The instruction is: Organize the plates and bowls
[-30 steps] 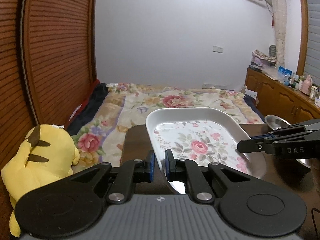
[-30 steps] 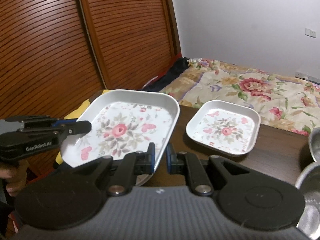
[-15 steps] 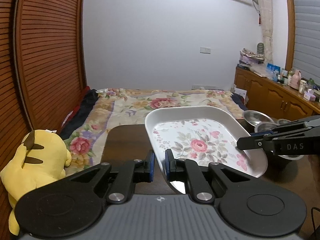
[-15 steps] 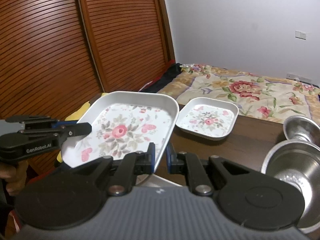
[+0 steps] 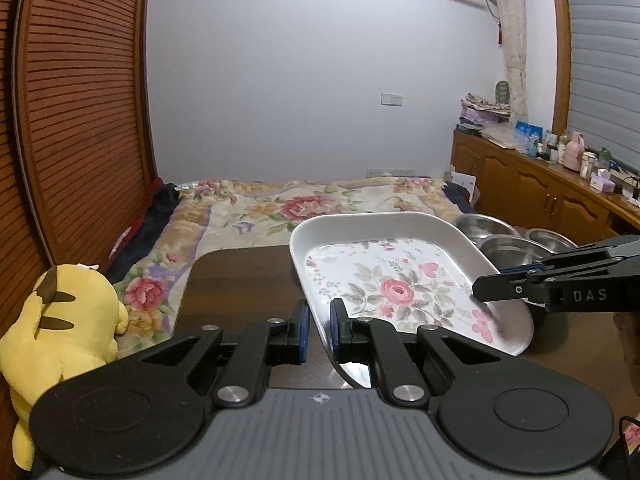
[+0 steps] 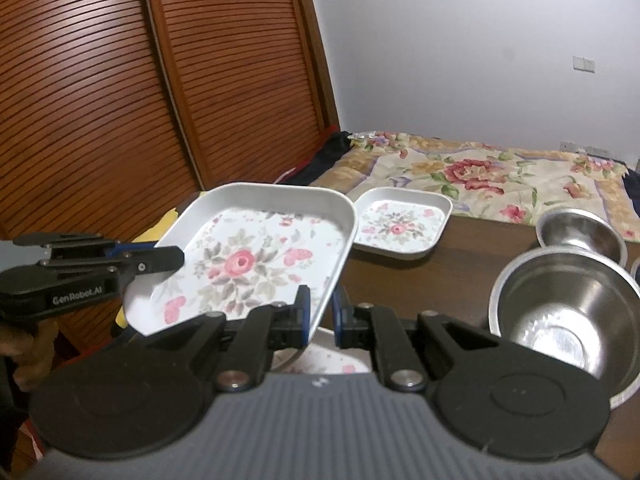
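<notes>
- The large floral plate (image 6: 256,264) hangs tilted above the tabletop (image 6: 452,276), not yet set down.
- Both tongs pinch its rim: the left tongs (image 5: 317,334) on one edge, the right tongs (image 6: 320,316) on the opposite edge.
- A smaller floral plate (image 6: 400,222) lies alone further back.
- Steel bowls (image 6: 568,312) stand unstacked at the right, so stacking looks barely started.
- Another plate seems to lie beneath; unclear.
</notes>
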Tool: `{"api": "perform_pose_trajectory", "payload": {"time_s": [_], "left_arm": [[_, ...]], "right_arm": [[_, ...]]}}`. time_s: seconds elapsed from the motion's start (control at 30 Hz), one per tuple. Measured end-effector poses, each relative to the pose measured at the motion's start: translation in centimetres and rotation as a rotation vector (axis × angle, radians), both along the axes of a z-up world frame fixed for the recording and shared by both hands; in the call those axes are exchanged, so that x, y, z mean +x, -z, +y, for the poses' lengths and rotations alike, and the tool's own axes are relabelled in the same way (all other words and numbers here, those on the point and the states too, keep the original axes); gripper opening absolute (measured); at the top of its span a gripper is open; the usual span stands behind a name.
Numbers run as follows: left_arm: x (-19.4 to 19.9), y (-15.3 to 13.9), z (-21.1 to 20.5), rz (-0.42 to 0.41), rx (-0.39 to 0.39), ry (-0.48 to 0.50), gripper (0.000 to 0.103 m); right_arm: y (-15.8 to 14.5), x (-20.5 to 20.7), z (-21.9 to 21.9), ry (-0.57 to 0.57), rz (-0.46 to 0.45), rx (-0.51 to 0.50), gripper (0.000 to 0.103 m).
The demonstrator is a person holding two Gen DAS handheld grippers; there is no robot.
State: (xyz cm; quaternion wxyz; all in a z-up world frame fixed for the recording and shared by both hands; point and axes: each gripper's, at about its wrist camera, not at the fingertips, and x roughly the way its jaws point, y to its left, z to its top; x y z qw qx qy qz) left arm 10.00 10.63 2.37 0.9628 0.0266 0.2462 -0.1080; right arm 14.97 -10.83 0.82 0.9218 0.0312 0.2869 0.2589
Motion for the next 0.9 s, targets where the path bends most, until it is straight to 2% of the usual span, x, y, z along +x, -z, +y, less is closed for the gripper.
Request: {"api": "perform_pose_trajectory", "payload": {"time_s": [0.6,0.9], "left_arm": [[-1.3,3.9,-1.1,0.085,-0.020,0.032,0.013],[-1.2,6.0,-1.4,0.125,-0.028,0.038,0.013]], "right_arm": [[4.1,-2.0,-1.4,0.045,0.070,0.033,0.013],[5.1,-3.3,-1.6,0.072,0.052,0.016,0.013]]}}
